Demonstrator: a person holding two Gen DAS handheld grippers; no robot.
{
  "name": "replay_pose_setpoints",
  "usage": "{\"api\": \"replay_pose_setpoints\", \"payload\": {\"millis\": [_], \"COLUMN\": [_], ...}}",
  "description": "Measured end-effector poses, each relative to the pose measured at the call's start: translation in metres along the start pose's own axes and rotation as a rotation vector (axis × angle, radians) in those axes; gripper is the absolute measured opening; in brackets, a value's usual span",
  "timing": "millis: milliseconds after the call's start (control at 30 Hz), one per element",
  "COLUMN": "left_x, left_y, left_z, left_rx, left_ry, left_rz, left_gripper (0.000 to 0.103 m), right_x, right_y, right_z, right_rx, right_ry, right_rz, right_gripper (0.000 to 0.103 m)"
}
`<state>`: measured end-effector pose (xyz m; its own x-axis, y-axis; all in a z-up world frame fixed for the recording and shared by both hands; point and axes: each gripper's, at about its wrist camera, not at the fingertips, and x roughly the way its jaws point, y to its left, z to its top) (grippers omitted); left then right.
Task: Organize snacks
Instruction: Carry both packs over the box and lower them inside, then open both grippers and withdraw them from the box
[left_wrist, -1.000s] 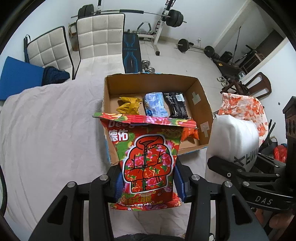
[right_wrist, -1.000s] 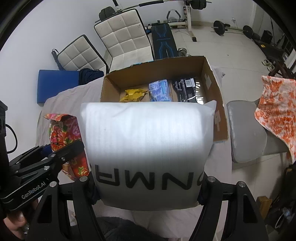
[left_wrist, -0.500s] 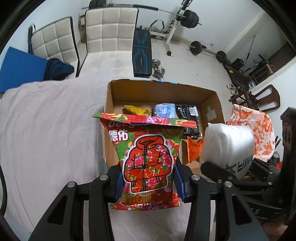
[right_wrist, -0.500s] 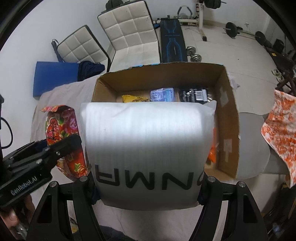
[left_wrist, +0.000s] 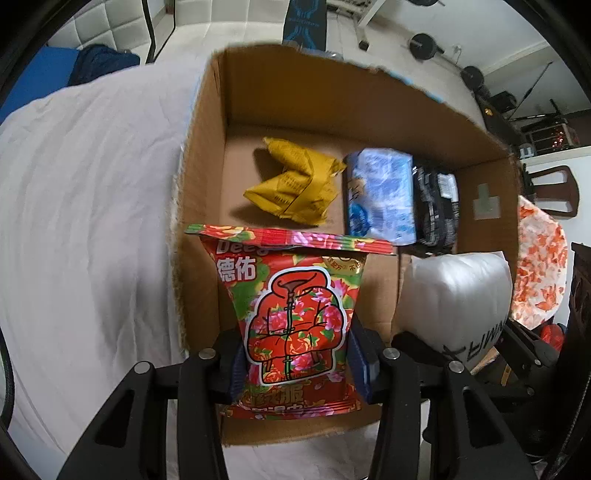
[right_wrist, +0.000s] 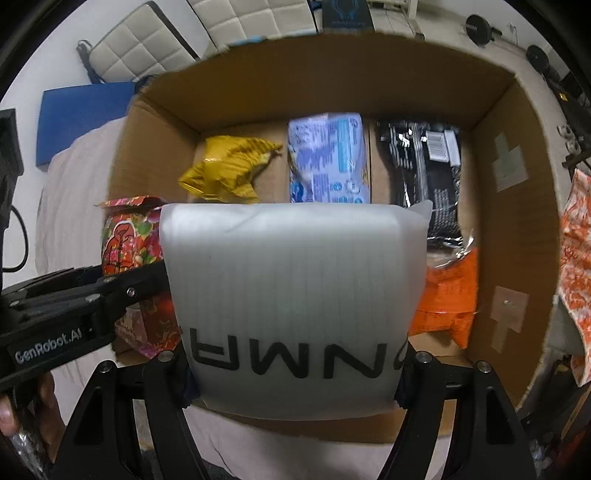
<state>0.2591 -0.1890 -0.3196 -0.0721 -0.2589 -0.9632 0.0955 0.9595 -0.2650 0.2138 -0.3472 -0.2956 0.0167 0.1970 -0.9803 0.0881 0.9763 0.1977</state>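
A room with gym gear and padded white chairs surrounds a bed under a pale sheet (left_wrist: 92, 221), where an open cardboard box (left_wrist: 207, 155) sits. Along the box's far wall lie a crumpled yellow wrapper (left_wrist: 295, 184), a blue packet (left_wrist: 380, 195) and a black packet (left_wrist: 436, 206), side by side; an orange packet (right_wrist: 447, 295) rests near its right wall.

The left gripper (left_wrist: 295, 365) is clamped on a red flowered snack bag (left_wrist: 291, 314), held upright with its long axis pointing toward the box's far wall, over the box's near left corner. The right gripper (right_wrist: 295, 369) carries a white foam pouch (right_wrist: 295, 288), just right of it above the near middle; its jaws are opening with the pouch between them. Both packs hang directly above bare box floor, so a drop looks close.
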Motion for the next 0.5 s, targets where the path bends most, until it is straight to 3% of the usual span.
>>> {"api": "replay_pose_setpoints", "payload": {"millis": [233,500], "left_x": [0.024,0.025], "left_y": [-0.002,-0.014], "left_z": [0.003,0.007], "left_rx": [0.008,0.053], "left_ry": [0.057,0.040], "left_rz": [0.042,0.077], "left_gripper": [0.043,0.048], "right_x": [0.034,0.051], "right_y": [-0.008,-0.015], "right_z": [0.005,0.004], "right_rx": [0.020,0.025], "right_ry": [0.048,0.058], "right_rz": [-0.020,-0.043], "right_gripper": [0.081,0.085]}}
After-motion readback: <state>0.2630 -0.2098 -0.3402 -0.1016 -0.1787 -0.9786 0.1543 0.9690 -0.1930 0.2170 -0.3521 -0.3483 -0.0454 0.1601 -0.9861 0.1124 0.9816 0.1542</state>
